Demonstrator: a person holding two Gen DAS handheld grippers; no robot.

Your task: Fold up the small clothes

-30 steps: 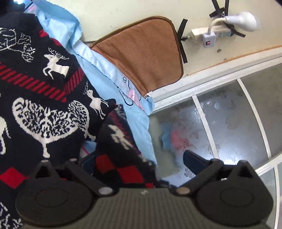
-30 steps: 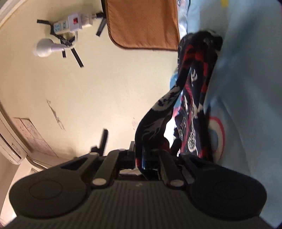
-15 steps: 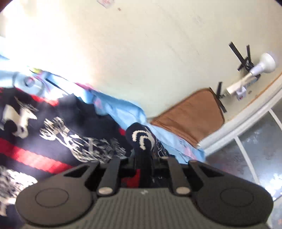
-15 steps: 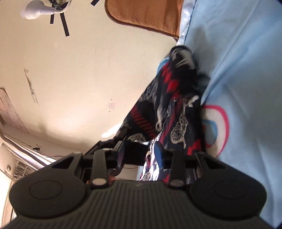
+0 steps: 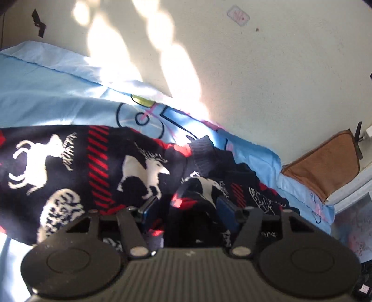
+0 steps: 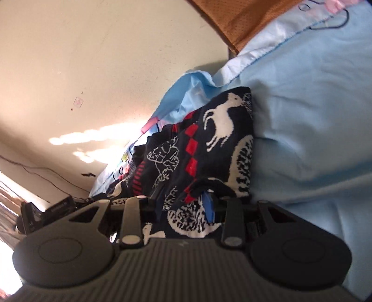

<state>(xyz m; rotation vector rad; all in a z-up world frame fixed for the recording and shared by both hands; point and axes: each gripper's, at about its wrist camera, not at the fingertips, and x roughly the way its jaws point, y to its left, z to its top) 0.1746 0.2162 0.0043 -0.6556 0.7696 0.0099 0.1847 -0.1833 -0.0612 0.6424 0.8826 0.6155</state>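
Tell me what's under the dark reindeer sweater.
A light blue sheet with cartoon prints lies under the reindeer sweater, showing around its edges. What the sheet itself rests on is covered.

Cream floor [image 5: 267,76], scuffed, with bright sun patches [image 5: 176,58] across it. Light blue printed sheet [image 5: 46,97] spread over it, edges rumpled. Brown mat [image 5: 325,167] beside the sheet's corner, near a pale frame with frosted glass [image 5: 353,223]. Black tape scraps [image 5: 38,22] stuck down; thin cable [image 6: 46,172] trails along
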